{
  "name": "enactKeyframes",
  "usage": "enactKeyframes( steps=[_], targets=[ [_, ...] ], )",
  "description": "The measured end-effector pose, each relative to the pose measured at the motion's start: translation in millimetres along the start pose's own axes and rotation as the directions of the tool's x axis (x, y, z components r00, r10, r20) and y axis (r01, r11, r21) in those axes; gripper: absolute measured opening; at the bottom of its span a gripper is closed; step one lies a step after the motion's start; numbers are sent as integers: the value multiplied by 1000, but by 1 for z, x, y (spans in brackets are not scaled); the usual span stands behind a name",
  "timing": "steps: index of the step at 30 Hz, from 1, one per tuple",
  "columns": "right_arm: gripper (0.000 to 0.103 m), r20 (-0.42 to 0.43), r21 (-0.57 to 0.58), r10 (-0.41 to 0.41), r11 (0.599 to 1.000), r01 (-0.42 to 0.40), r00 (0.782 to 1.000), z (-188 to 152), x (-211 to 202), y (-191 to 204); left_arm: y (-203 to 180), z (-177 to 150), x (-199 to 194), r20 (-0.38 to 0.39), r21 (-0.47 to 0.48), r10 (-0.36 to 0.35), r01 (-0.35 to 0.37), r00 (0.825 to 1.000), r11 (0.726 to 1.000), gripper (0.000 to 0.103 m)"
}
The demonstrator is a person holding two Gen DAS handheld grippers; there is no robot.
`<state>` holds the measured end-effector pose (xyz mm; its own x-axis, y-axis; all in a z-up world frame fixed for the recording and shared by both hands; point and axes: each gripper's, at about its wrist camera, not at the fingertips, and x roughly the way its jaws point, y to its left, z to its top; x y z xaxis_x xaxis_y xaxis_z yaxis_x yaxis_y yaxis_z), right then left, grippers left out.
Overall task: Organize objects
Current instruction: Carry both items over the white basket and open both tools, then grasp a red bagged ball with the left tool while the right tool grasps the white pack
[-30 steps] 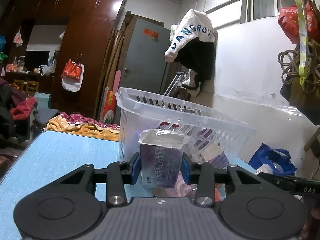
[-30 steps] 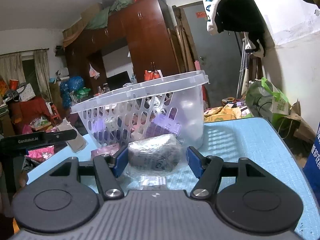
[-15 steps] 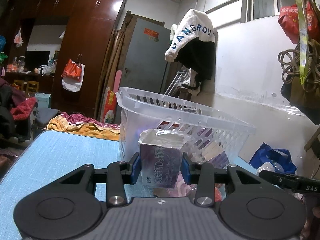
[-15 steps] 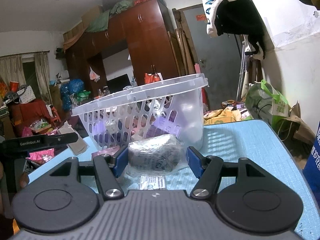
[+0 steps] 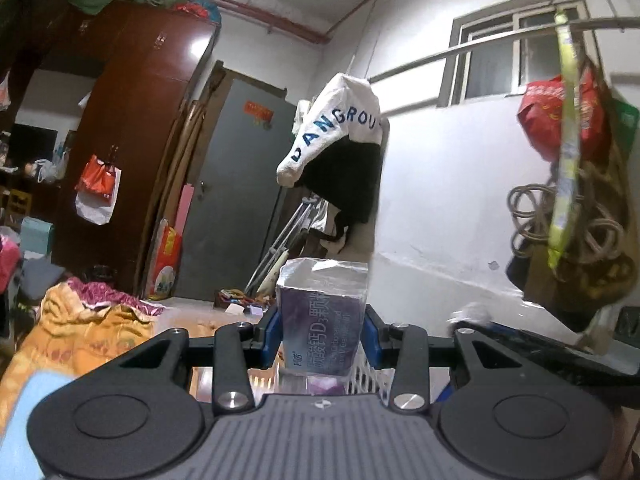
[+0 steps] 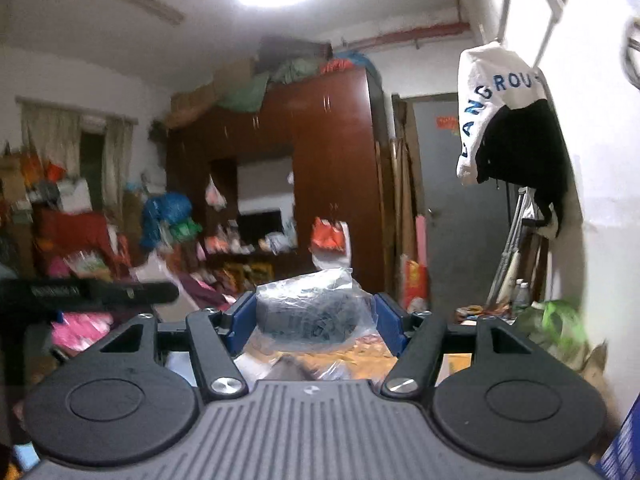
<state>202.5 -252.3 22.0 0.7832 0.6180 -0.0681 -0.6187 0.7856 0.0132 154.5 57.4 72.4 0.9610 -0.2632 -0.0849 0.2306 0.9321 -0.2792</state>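
Note:
My left gripper [image 5: 320, 330] is shut on a purple carton [image 5: 322, 320] with a silvery top and white print, held upright high in the air. Just below it a strip of the white lattice basket [image 5: 370, 380] shows, with a purple item inside. My right gripper [image 6: 316, 314] is shut on a clear plastic bag of dark contents [image 6: 310, 312], also lifted well above the table. The other gripper's black finger [image 6: 88, 292] crosses the left edge of the right wrist view.
A dark red wardrobe [image 5: 132, 128] and a grey door [image 5: 236, 200] stand behind. A white and black garment [image 5: 340, 148] hangs on the wall rail. Orange bedding [image 5: 80, 336] lies low on the left, and hanging bags and coiled cord [image 5: 576, 216] fill the right.
Both grippers rose sharply with their loads. The basket and the blue table dropped almost out of both views, and the room behind now fills the frames.

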Motion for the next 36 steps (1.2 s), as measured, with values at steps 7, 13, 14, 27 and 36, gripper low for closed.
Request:
enactKeyframes(
  steps=[7,13,14,27,36],
  targets=[
    [92,-185,-121,-105,989,83,977,-3,80,1,10,0,78,-185,26,150,-148,971,989,93],
    [103,-170,-44,-82,996,76,982,-39,15,-5,4,-27,15,-106,78,152,-144,983,987,93],
    [103,-190,-17,-68,998,66,980,-53,1,-8,-1,-36,0,-88,91,157,-149,984,985,94],
    [49,-422,113,82,993,-38,903,-134,-11,-14,-50,-128,16,-308,248,213,-139,927,959,63],
    [51,-448,85,83,995,-50,890,-140,-17,-9,-61,-149,32,-380,319,241,-118,893,940,64]
  ],
)
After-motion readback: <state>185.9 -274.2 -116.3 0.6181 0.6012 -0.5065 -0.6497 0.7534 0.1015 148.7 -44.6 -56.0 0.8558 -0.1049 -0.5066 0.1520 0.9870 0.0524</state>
